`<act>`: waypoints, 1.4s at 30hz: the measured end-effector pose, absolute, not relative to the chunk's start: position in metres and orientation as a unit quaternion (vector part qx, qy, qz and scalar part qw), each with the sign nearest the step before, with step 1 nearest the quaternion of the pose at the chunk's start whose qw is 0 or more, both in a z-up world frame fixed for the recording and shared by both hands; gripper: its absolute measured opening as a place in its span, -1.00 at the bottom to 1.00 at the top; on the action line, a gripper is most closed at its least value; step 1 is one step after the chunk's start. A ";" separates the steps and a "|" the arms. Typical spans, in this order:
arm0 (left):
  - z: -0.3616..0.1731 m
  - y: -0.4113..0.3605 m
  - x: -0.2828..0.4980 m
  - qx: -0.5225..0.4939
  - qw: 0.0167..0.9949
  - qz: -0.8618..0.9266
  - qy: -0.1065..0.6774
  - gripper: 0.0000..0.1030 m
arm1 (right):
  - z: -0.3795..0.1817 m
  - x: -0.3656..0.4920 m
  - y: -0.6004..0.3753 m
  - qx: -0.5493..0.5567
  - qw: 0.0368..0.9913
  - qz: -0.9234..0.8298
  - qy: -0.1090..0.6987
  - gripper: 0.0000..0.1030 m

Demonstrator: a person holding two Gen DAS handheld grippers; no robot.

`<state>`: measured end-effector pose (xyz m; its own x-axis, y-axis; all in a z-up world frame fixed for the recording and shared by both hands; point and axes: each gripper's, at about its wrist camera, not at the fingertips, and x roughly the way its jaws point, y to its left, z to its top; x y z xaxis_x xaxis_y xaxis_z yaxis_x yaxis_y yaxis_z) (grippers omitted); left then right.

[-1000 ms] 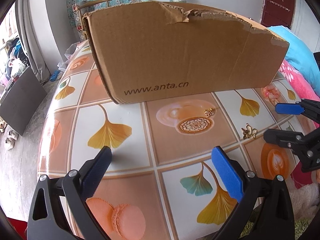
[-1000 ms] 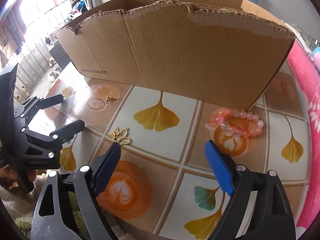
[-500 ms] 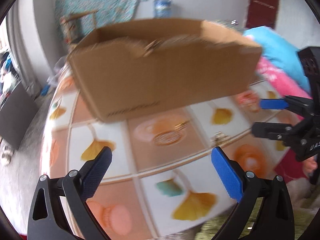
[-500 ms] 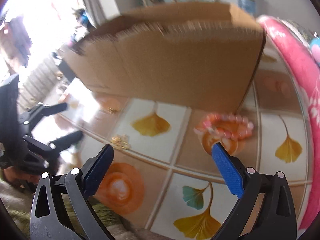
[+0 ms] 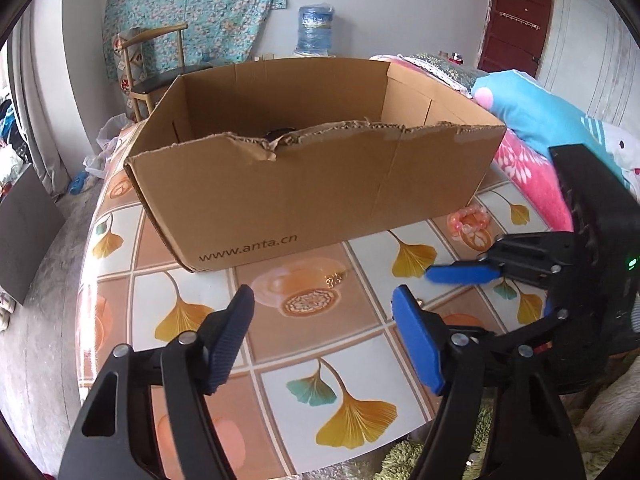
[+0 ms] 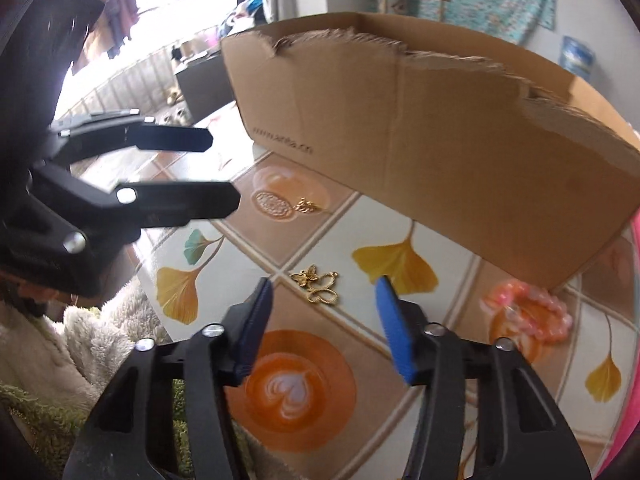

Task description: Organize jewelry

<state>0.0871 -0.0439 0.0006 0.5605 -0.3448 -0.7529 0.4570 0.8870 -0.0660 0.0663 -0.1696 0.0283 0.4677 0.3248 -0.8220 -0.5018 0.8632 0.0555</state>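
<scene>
An open cardboard box (image 5: 320,184) marked www.anta.cn stands on the patterned table (image 5: 176,320); it also shows in the right wrist view (image 6: 420,152). A gold butterfly pendant (image 6: 318,286) lies on the table just ahead of my right gripper (image 6: 324,304), which is open and empty above it. A smaller gold charm (image 6: 306,205) lies near the box, also in the left wrist view (image 5: 334,279). A pink bead bracelet (image 6: 528,316) lies at the right, by the box's corner (image 5: 468,218). My left gripper (image 5: 322,320) is open and empty.
A pink and blue quilt (image 5: 532,128) lies along the table's right side. A wooden chair (image 5: 156,64) and a water jug (image 5: 316,28) stand behind the box. The left gripper (image 6: 216,172) shows at the left of the right wrist view. A fluffy green rug (image 6: 52,412) lies below the table edge.
Both grippers have risen and swung. The right gripper has moved left, over the butterfly pendant, with its fingers narrower. The left gripper now looks into the box. No jewelry has moved.
</scene>
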 end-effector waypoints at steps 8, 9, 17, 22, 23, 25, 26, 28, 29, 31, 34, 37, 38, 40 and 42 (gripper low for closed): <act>-0.007 -0.058 0.084 0.076 0.867 -0.254 0.421 0.35 | 0.038 0.069 -0.188 -0.111 0.845 0.246 0.462 -0.88; -0.009 -0.060 0.083 0.079 0.865 -0.259 0.422 0.35 | 0.038 0.070 -0.192 -0.107 0.846 0.240 0.464 -0.89; -0.028 -0.099 0.078 0.150 0.842 -0.283 0.434 0.14 | 0.043 0.065 -0.230 -0.062 0.854 0.199 0.478 -0.89; -0.036 -0.107 0.085 0.158 0.834 -0.282 0.448 -0.25 | 0.046 0.061 -0.249 -0.042 0.858 0.184 0.478 -0.80; -0.037 -0.108 0.086 0.156 0.833 -0.282 0.449 -0.33 | 0.047 0.061 -0.251 -0.038 0.858 0.184 0.479 -0.80; -0.039 -0.109 0.089 0.157 0.830 -0.282 0.455 -0.47 | 0.050 0.059 -0.261 -0.027 0.858 0.183 0.478 -0.80; -0.040 -0.110 0.090 0.159 0.829 -0.282 0.456 -0.56 | 0.051 0.057 -0.264 -0.023 0.859 0.183 0.478 -0.80; -0.041 -0.112 0.090 0.163 0.828 -0.283 0.456 -0.60 | 0.053 0.058 -0.265 -0.020 0.859 0.183 0.477 -0.80; -0.041 -0.113 0.090 0.166 0.828 -0.284 0.455 -0.61 | 0.054 0.058 -0.265 -0.020 0.860 0.183 0.476 -0.80; -0.041 -0.115 0.090 0.172 0.827 -0.285 0.453 -0.66 | 0.057 0.056 -0.265 -0.019 0.861 0.184 0.475 -0.80; -0.041 -0.119 0.088 0.179 0.826 -0.290 0.449 -0.79 | 0.063 0.055 -0.265 -0.017 0.862 0.183 0.473 -0.80; -0.041 -0.119 0.086 0.187 0.827 -0.290 0.444 -0.86 | 0.067 0.055 -0.263 -0.016 0.862 0.182 0.472 -0.76; -0.041 -0.118 0.086 0.187 0.827 -0.291 0.444 -0.87 | 0.069 0.054 -0.262 -0.013 0.863 0.183 0.471 -0.67; -0.041 -0.114 0.086 0.184 0.828 -0.288 0.445 -0.87 | 0.069 0.056 -0.257 -0.010 0.862 0.185 0.471 -0.48; -0.041 -0.111 0.088 0.182 0.829 -0.282 0.447 -0.87 | 0.068 0.058 -0.249 -0.012 0.861 0.190 0.471 -0.39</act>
<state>0.0875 -0.1112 -0.0414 0.4407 -0.3048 -0.8443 0.6304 0.7747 0.0494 0.0576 -0.2492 0.0684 0.4835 0.3154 -0.8165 -0.3383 0.9277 0.1580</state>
